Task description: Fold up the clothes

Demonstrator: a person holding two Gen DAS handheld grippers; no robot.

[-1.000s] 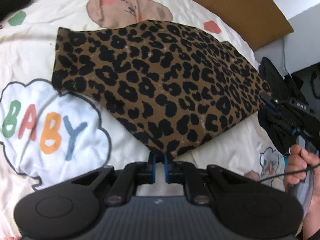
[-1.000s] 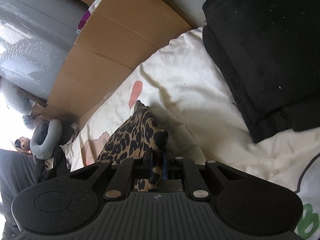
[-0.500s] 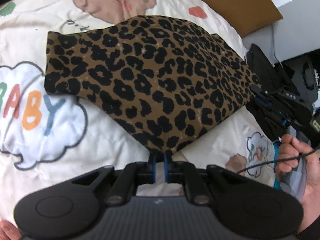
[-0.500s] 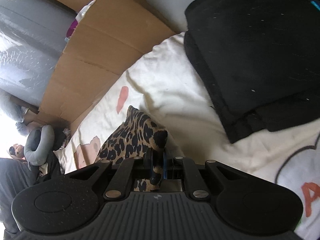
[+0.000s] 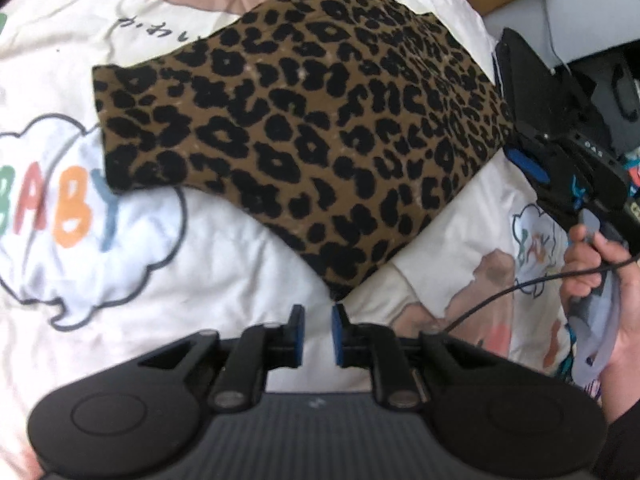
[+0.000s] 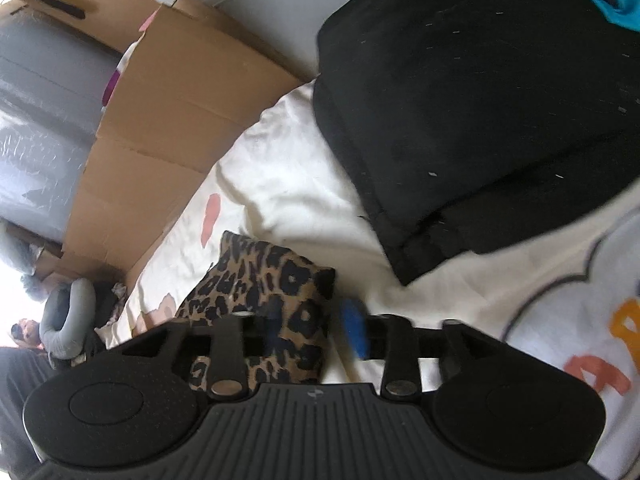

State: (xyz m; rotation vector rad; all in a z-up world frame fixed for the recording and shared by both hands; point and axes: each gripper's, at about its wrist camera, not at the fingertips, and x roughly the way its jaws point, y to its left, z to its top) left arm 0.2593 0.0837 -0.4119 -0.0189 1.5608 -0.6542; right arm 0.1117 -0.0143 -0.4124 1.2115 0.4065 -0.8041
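A leopard-print garment [image 5: 304, 140] lies spread on the white printed bedsheet [image 5: 200, 272]. My left gripper [image 5: 317, 320] sits just short of the garment's near corner. Its jaws are opening and nothing is between the blue pads. At the garment's right edge a hand [image 5: 600, 264] holds my right gripper [image 5: 520, 144]. In the right wrist view the right gripper [image 6: 314, 324] is opening too. A folded corner of the leopard garment [image 6: 272, 276] lies between its parted fingers, and the blue pad [image 6: 354, 330] stands clear of the cloth.
A folded black garment [image 6: 480, 120] lies on the sheet to the right of the leopard corner. Cardboard boxes [image 6: 168, 120] stand along the bed's far edge, with a grey neck pillow [image 6: 68, 320] beyond. Dark equipment [image 5: 616, 92] sits off the bed's right side.
Both grippers were shut on corners of the leopard garment; now both have parted their jaws and let go. The left gripper has drawn back from its corner, which now rests on the sheet.
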